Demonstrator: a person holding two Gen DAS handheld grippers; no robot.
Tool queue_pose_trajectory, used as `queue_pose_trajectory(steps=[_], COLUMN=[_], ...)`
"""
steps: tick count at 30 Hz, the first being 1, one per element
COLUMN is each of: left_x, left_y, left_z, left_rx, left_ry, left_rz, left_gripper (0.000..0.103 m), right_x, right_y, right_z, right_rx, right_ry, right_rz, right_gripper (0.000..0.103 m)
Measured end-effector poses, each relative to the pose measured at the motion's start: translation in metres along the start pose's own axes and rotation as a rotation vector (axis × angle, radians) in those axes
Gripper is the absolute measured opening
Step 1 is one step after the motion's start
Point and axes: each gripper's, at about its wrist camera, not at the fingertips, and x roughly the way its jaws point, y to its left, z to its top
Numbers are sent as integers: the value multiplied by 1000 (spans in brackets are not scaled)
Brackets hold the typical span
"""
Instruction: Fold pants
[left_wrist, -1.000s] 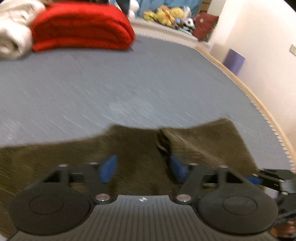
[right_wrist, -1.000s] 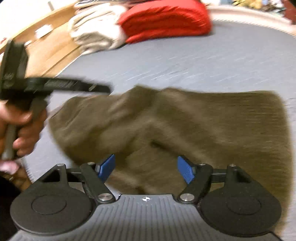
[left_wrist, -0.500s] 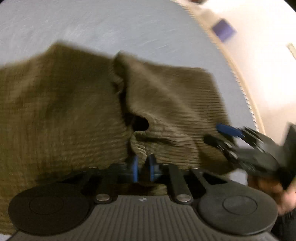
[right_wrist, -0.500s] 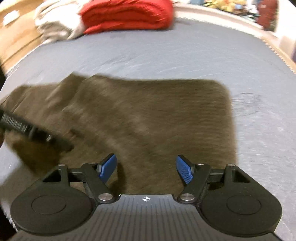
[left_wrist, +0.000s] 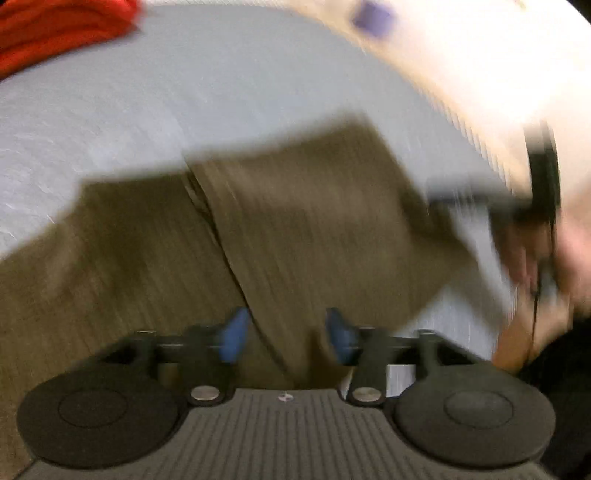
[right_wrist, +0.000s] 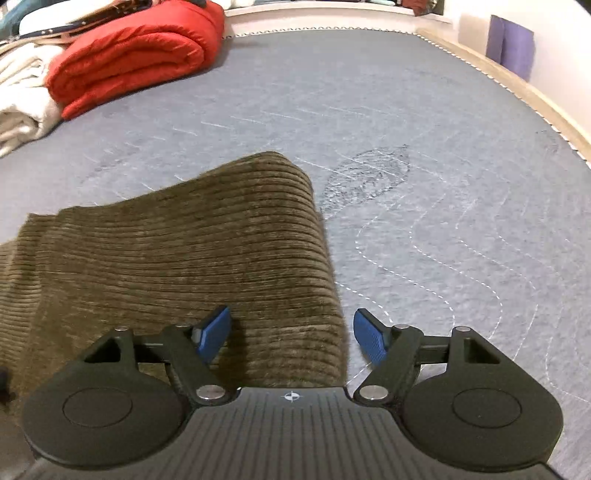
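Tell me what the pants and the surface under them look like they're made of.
The pants: olive-brown corduroy by the look, with raised parallel ribs and a soft matte nap. The bed surface: a grey quilted fabric, seemingly a mattress cover, matte, with wavy dotted stitch lines; the fibre cannot be told.

Grey quilted bed (right_wrist: 424, 110) carrying laundry.
Olive corduroy pants (right_wrist: 207, 251) lie near; red blanket (right_wrist: 133, 55) and, seemingly, white bedding (right_wrist: 22, 99) sit far back.

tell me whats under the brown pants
The brown corduroy pants lie directly on the grey quilted mattress, which shows bare all around them. Whether anything else sits beneath the fabric cannot be seen, since the cloth covers it.
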Motion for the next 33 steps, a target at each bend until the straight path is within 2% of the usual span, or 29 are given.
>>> queue_pose_trajectory(steps=[3, 5, 8, 12, 14, 15, 16, 17, 19, 20, 22, 23, 24, 25, 26, 27, 28, 29, 31, 33], left_x=[9, 23, 41, 70, 84, 87, 89, 87, 72, 62, 42, 38, 41, 45, 48, 45, 37, 30, 18, 13], left_y=[23, 42, 62, 67, 59, 52, 48, 47, 48, 49, 45, 47, 52, 56, 59, 57, 52, 48, 36, 27], left_z=[20, 24, 27, 28, 33, 35, 38, 40, 45, 48, 53, 54, 52, 51, 50, 49, 48, 50, 52, 53], left_rx=[-177, -304, -423, -480, -452, -403, -353, -336, -387, -402, -349, -341, -358, -375, -377, -362, -344, -326, -283, -250], left_ry=[-113, -143, -158, -136, -126, -128, -128, -132, -166, -194, -249, -252, -220, -163, -109, -122, -163, -192, -246, -256], left_rz=[13, 9, 2, -38, -44, -14, 2, 7, 8, 32, 125, 145, 143, 155, 208, 282, 319, 341, 315, 275], left_gripper=[67, 67, 67, 66, 61, 48, 26, 24, 19, 19, 19, 20, 26, 37, 40, 52, 56, 56, 56, 56], right_x=[-5, -3, -4, -9, -11, -12, -12, -14, -16, -19, -21, -21, -22, -22, -22, -22, -22, -21, -19, -18], right_y=[5, 3, -2, -11, -15, -16, -18, -19, -24, -26, -27, -26, -25, -22, -19, -16, -14, -13, -13, -13], right_z=[-5, -12, -21, -26, -28, -30, -31, -32, -35, -36, -37, -38, -39, -39, -39, -40, -41, -41, -41, -42], right_rx=[-49, -68, -36, 3, 18, 25, 34, 43, 62, 72, 83, 83, 80, 74, 67, 54, 46, 45, 56, 63], right_ry=[22, 73, 116, 139, 148, 151, 158, 163, 172, 173, 180, 184, 188, 190, 190, 190, 190, 189, 193, 192], right_rz=[9, 14, 42, 82, 105, 117, 135, 147, 173, 184, 214, 230, 240, 245, 247, 238, 231, 227, 225, 224], right_gripper=[81, 82, 85, 85, 85, 85, 85, 85, 85, 85, 88, 88, 88, 88, 88, 88, 88, 88, 87, 87])
